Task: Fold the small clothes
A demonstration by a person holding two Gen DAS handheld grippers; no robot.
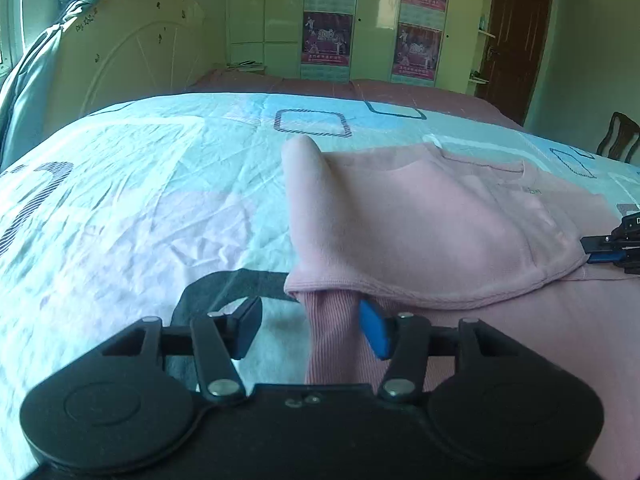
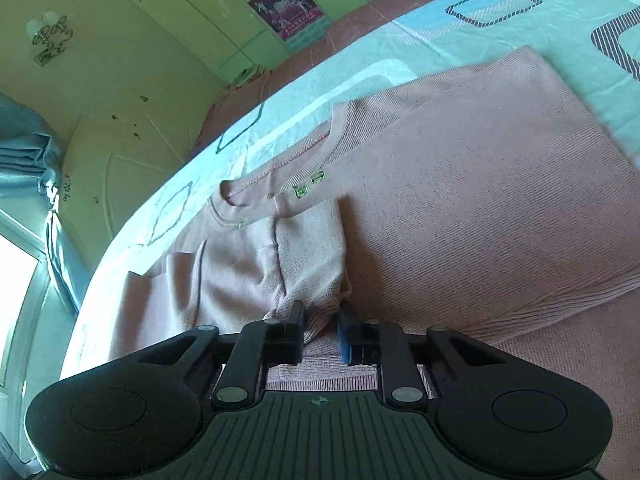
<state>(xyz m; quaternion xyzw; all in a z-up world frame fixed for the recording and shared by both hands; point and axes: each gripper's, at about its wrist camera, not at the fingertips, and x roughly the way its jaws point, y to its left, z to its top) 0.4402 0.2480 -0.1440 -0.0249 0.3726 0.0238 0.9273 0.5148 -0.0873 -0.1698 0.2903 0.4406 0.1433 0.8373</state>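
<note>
A small pink knit sweater lies on the bed, its left side lifted and folded over the body. My left gripper is open; a ribbed pink cuff hangs between its fingers against the blue pad. In the right wrist view the sweater lies with its neckline up and the folded part on top. My right gripper is shut on the ribbed hem fold. The right gripper also shows at the left wrist view's right edge, at the sweater's edge.
The bed has a light blue and white quilt with square patterns. A white headboard stands at the far left, with curtains beside it. Green wardrobes with posters, a brown door and a chair stand behind.
</note>
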